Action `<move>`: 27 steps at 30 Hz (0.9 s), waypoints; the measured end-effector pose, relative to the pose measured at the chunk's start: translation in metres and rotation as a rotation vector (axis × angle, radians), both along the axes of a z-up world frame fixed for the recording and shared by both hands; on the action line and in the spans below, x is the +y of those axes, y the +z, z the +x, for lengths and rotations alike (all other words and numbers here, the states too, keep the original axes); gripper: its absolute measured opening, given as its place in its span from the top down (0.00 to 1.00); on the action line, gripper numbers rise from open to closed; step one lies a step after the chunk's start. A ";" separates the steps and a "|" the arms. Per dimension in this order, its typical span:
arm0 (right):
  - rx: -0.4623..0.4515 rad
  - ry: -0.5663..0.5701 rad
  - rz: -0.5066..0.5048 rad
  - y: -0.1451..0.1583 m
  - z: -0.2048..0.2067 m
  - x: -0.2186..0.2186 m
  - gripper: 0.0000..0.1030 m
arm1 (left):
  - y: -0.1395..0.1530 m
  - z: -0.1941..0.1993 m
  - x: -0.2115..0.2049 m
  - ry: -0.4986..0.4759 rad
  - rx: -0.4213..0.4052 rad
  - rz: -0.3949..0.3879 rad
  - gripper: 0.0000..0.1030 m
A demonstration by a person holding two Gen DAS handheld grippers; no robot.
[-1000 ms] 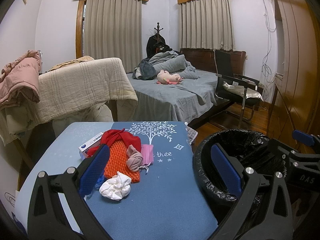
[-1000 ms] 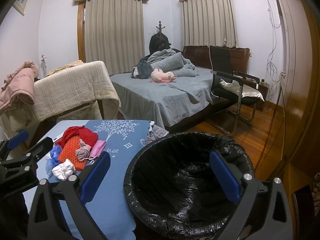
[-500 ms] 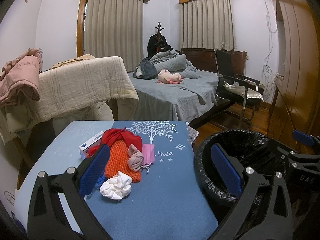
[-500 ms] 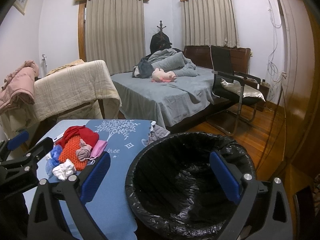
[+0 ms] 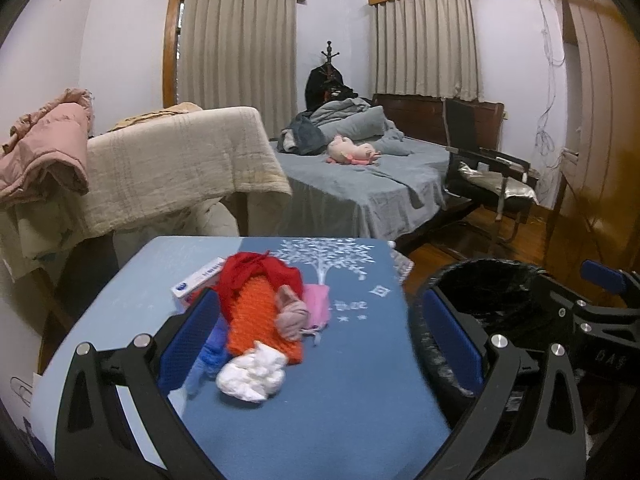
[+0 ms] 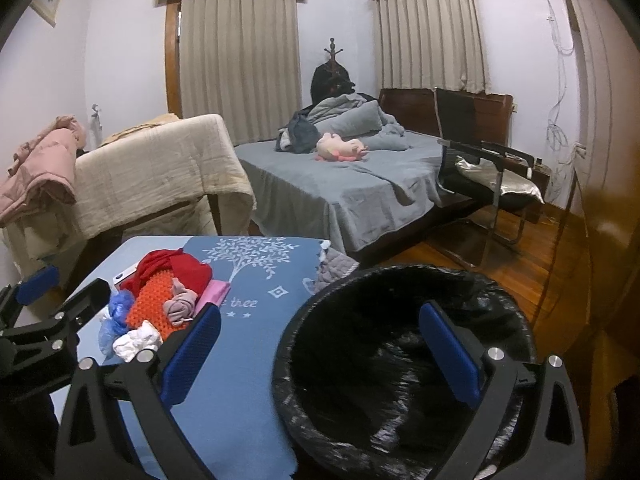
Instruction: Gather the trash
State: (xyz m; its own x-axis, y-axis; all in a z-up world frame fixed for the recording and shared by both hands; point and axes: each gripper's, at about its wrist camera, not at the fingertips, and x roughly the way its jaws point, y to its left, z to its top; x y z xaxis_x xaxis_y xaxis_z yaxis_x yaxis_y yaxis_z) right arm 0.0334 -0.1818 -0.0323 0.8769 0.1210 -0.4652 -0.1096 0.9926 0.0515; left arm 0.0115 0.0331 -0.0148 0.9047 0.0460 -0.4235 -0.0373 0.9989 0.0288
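Observation:
A crumpled white tissue lies on the blue table cloth beside a pile: an orange knit cloth, red fabric, a pink mask, a beige wad and blue plastic. A black-lined trash bin stands right of the table. My left gripper is open, hovering over the table short of the tissue. My right gripper is open above the bin's near rim.
A white box lies under the pile's left edge. Behind the table are a cloth-draped piece of furniture, a grey bed and a black chair. A wooden wardrobe lines the right side.
Both grippers have moved slightly forward and down, so the pile and the bin look a little nearer. Both stay open and hold nothing.

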 end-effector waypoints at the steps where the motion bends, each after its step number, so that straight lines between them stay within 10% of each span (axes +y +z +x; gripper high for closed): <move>1: 0.001 0.010 0.002 -0.002 0.003 0.005 0.06 | 0.000 0.001 0.004 0.011 -0.003 0.005 0.05; 27: 0.092 0.273 -0.024 -0.099 0.059 0.168 0.16 | -0.101 0.049 0.163 0.160 0.161 0.059 0.05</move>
State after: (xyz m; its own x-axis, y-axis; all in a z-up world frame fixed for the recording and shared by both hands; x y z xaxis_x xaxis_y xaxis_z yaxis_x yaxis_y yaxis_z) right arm 0.0920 -0.0137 -0.1315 0.7672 0.3352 -0.5469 -0.3693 0.9279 0.0507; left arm 0.0608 0.1958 -0.1155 0.8052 0.2122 -0.5537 -0.1850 0.9771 0.1054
